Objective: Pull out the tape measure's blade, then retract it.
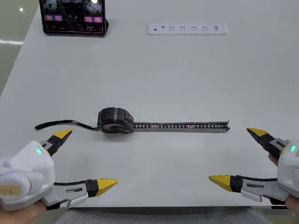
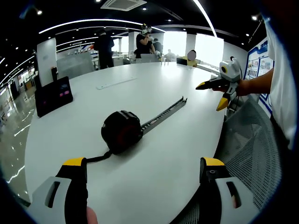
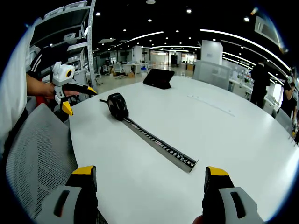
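White table (image 1: 187, 70) in an open-plan office, seen from above in the head view; a mesh chair back (image 1: 163, 215) lies along the bottom edge. Centre of frame: the tape measure, its black case (image 1: 115, 121) lying on its side, with the blade (image 1: 182, 126) drawn out flat on the table toward the right and ending at the hook (image 1: 227, 125). A black strap (image 1: 60, 124) trails from the case toward the left. Lower left: the left gripper (image 1: 93, 157), jaws spread wide and holding nothing, well apart from the case. Lower right: the right gripper (image 1: 228, 153), jaws likewise wide and empty, near the hook end but not touching it. Upper left: a dark tablet (image 1: 74, 17) propped upright; upper centre: a white power strip (image 1: 187, 29). Progress, as judged from this arrangement: the pull-out half of the task appears done, since a good length of blade lies exposed and free of either gripper; the retraction is not yet done, and would probably call for one gripper to steady the case while the blade runs back in. The case is the one thing here that acts as a container: it presumably houses the rest of the coiled blade, though its inside cannot be seen.
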Action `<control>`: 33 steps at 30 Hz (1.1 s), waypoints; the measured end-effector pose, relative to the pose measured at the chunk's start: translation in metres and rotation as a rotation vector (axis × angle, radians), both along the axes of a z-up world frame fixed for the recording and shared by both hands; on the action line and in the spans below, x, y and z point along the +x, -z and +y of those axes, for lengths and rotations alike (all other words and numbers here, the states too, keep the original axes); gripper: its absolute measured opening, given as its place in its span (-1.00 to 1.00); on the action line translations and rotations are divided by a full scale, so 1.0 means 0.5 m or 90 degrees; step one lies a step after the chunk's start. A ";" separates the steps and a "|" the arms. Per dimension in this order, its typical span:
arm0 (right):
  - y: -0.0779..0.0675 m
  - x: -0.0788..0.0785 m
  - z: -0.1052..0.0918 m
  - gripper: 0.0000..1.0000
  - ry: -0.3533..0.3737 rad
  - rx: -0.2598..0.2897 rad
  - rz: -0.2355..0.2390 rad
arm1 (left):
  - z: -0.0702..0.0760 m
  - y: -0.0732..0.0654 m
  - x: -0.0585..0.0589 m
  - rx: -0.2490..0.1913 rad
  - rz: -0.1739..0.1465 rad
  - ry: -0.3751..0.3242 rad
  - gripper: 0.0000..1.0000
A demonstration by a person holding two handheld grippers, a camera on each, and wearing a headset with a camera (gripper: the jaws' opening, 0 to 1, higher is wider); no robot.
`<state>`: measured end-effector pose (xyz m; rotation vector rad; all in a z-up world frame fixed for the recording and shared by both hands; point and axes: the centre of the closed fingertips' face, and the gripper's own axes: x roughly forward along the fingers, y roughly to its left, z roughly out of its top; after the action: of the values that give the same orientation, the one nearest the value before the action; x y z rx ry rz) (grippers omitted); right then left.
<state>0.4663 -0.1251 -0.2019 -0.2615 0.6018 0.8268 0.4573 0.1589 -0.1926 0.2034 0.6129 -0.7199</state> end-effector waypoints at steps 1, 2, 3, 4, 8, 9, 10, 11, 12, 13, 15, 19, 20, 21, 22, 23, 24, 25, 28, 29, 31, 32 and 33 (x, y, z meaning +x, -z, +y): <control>0.000 0.003 0.000 0.90 -0.001 -0.001 0.000 | -0.001 0.001 0.001 -0.001 0.001 0.000 0.97; -0.001 0.008 0.000 0.90 -0.001 -0.001 0.000 | -0.003 0.002 0.004 0.001 0.002 0.001 0.97; -0.003 0.011 0.000 0.90 -0.002 0.000 -0.002 | -0.004 0.003 0.005 0.003 0.002 0.002 0.97; -0.005 0.015 0.000 0.90 -0.002 0.001 -0.005 | -0.005 0.004 0.007 0.003 0.003 0.001 0.97; -0.005 0.025 -0.001 0.90 -0.004 0.001 -0.008 | -0.014 0.007 0.016 0.003 0.006 -0.002 0.97; -0.005 0.026 -0.001 0.89 -0.005 0.002 -0.008 | -0.016 0.008 0.017 0.003 0.007 -0.002 0.97; -0.004 0.027 -0.001 0.89 -0.007 0.002 -0.007 | -0.017 0.009 0.020 0.007 0.007 -0.001 0.97; -0.003 0.028 -0.002 0.88 -0.008 0.000 -0.008 | -0.019 0.010 0.023 0.007 0.007 0.000 0.97; -0.001 0.031 -0.004 0.88 -0.009 -0.001 -0.007 | -0.019 0.011 0.027 0.007 0.009 -0.001 0.97; 0.000 0.032 -0.004 0.88 -0.009 -0.001 -0.005 | -0.019 0.012 0.029 0.007 0.010 -0.003 0.97; 0.002 0.036 -0.007 0.87 -0.010 0.000 -0.006 | -0.021 0.015 0.034 0.004 0.013 -0.004 0.97; 0.003 0.043 -0.009 0.85 -0.010 0.004 -0.003 | -0.027 0.022 0.042 0.005 0.017 -0.006 0.96; 0.003 0.045 -0.009 0.84 -0.011 0.002 -0.003 | -0.029 0.024 0.046 0.003 0.019 -0.011 0.96; 0.005 0.048 -0.010 0.83 -0.011 0.001 -0.003 | -0.030 0.024 0.049 0.002 0.019 -0.014 0.96; 0.006 0.051 -0.011 0.82 -0.012 0.001 -0.001 | -0.032 0.025 0.051 0.000 0.020 -0.014 0.96; 0.007 0.054 -0.013 0.81 -0.014 0.001 0.000 | -0.036 0.028 0.054 0.001 0.020 -0.013 0.95; 0.007 0.056 -0.013 0.81 -0.014 0.000 0.000 | -0.037 0.030 0.056 0.005 0.021 -0.014 0.95; 0.008 0.059 -0.014 0.81 -0.015 0.000 0.001 | -0.039 0.031 0.058 0.003 0.024 -0.014 0.94; 0.010 0.064 -0.016 0.80 -0.018 -0.003 0.003 | -0.045 0.036 0.066 0.005 0.024 -0.012 0.93; 0.010 0.065 -0.017 0.79 -0.020 -0.004 0.003 | -0.047 0.037 0.068 0.004 0.026 -0.010 0.93; 0.012 0.069 -0.019 0.78 -0.023 -0.007 0.004 | -0.049 0.039 0.073 0.004 0.026 -0.011 0.93; 0.012 0.072 -0.021 0.78 -0.024 -0.009 0.005 | -0.051 0.039 0.076 0.000 0.027 -0.010 0.93; 0.011 0.074 -0.022 0.78 -0.024 -0.008 0.005 | -0.052 0.038 0.079 -0.001 0.027 -0.012 0.93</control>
<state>0.5032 -0.1362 -0.2075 -0.2823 0.6114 0.8613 0.4966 0.1329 -0.2118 0.1809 0.6543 -0.7084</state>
